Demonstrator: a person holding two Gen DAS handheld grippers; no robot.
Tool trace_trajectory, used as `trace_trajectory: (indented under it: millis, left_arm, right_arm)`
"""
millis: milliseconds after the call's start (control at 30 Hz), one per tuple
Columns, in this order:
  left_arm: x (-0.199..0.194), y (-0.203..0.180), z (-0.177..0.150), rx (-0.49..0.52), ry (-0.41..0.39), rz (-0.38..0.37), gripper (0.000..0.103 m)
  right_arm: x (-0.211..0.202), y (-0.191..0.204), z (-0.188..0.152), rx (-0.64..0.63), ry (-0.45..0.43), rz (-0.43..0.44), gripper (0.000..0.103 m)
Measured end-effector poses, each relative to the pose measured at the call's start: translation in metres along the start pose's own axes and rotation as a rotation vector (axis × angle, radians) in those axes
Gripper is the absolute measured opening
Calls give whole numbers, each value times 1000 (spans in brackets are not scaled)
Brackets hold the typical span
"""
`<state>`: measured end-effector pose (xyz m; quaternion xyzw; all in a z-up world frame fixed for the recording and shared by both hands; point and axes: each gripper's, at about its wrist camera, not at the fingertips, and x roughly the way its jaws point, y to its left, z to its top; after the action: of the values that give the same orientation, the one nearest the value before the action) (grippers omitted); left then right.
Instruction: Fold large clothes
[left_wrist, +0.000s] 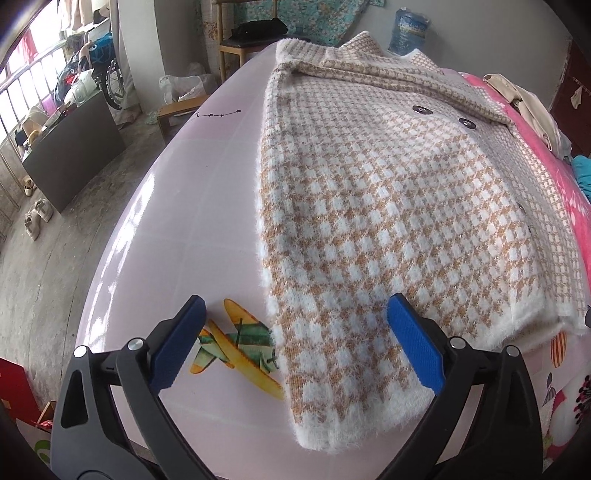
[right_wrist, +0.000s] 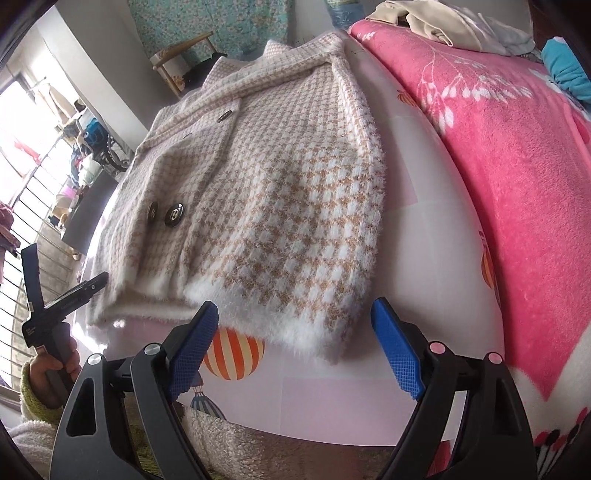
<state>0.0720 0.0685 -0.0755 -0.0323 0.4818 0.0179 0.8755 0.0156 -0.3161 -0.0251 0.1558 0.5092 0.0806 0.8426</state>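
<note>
Nearest the cameras, left gripper (left_wrist: 295, 347) hung with jaws spread wide over the coat's near hem, nothing pinched; one blue pad sat above the airplane print (left_wrist: 236, 350), other above the fuzzy knit. Right gripper (right_wrist: 293, 350) likewise spread, empty, over the hem's other corner, just by the striped balloon print (right_wrist: 233, 354). Left gripper also showed at right view's left edge, held in a hand (right_wrist: 55, 369) with a yellow-green cuff. Houndstooth coat (left_wrist: 388, 206) lay flat on the pink glossy sheet (left_wrist: 177, 221), both side panels folded inward over the front, dark buttons (right_wrist: 173, 215) showing, collar at the far end. Pink floral blanket (right_wrist: 498, 155) beside the sheet, pile of clothes (right_wrist: 443, 26) on it further back. Beyond that: wooden chair (left_wrist: 243, 44), water jug (left_wrist: 408, 31), shoes (left_wrist: 37, 216) on the floor
</note>
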Motion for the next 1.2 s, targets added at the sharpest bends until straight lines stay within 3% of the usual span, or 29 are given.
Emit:
trace_trajectory:
  millis: [533,933,1200]
  left_arm:
    - [3,-4,8,-13,69,40,96]
    - [8,-2,8,13,92,-14,96]
    - [6,2,2,60,60,-47,96]
  right_arm:
    - [2,-13,0,72,3,130,83]
    - [-3,-13,-1,108,-9,56,83]
    - [-3,-16,1,152,-23,32,83]
